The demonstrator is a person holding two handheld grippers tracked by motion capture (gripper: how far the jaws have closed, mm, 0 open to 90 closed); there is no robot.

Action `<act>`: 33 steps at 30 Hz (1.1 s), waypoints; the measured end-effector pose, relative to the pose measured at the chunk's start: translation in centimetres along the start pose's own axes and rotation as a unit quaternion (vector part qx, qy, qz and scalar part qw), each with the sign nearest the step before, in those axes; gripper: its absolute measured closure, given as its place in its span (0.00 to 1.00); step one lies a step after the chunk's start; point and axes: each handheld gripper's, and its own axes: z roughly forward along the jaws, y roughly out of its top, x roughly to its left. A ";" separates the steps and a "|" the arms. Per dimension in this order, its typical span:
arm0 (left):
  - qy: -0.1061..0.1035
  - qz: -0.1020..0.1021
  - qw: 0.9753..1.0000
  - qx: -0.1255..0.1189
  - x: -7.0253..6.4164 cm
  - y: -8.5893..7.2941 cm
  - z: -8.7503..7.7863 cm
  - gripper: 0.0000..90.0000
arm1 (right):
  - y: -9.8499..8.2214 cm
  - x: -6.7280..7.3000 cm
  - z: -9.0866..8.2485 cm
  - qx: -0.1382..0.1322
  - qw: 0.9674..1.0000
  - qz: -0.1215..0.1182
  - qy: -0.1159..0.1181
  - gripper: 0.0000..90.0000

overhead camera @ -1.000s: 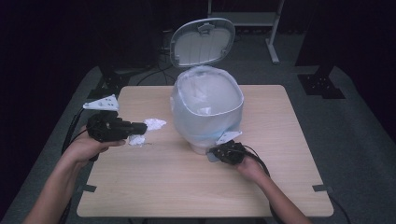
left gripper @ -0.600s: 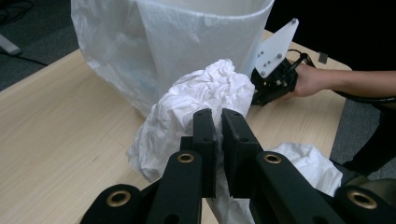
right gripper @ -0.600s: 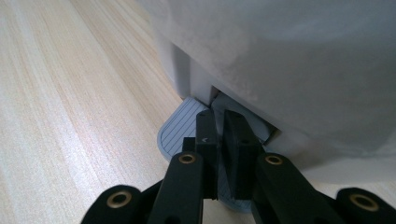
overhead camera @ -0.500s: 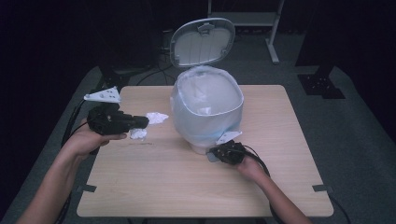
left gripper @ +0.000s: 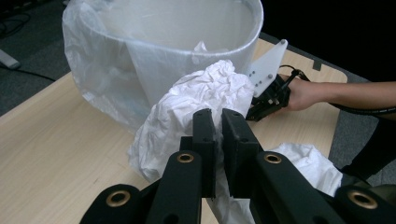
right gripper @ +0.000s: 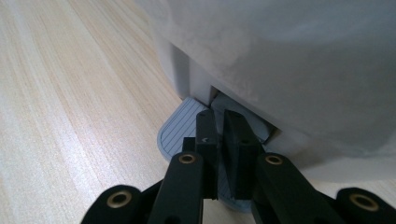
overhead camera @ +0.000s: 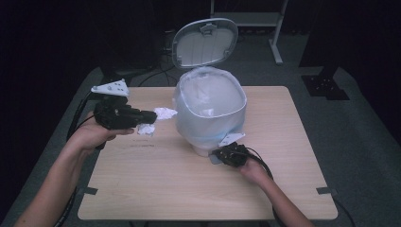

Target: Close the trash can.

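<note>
Crumpled paper (left gripper: 205, 100) in left tool (left gripper: 218, 123) beside bin rim (left gripper: 187, 51).

A bin (overhead camera: 210, 113) stands near the middle of the tabletop (overhead camera: 156, 189), its lid (overhead camera: 204, 42) raised behind it. Left of the bin the left tool (overhead camera: 150, 116) holds crumpled paper (overhead camera: 165, 112) above another wad (overhead camera: 145, 129). Before the bin, the right tool (overhead camera: 215, 153) rests on its pedal (right gripper: 180, 128).

Lit tabletop, dark surroundings, soft focus
</note>
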 end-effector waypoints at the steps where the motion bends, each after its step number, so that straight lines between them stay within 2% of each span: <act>1: 0.000 -0.001 1.000 0.000 0.0 0.2 0.1 0.94 | 0.0 0.0 0.0 0.000 1.000 0.000 -0.001 0.94; 12: -0.004 0.005 1.000 0.000 -0.5 1.7 1.2 0.94 | -0.2 -0.1 0.0 -0.007 1.000 0.001 0.000 0.93; 33: -0.020 0.028 0.999 0.001 -1.2 6.1 3.6 0.94 | -0.2 -0.1 0.0 -0.006 1.000 -0.004 -0.001 0.94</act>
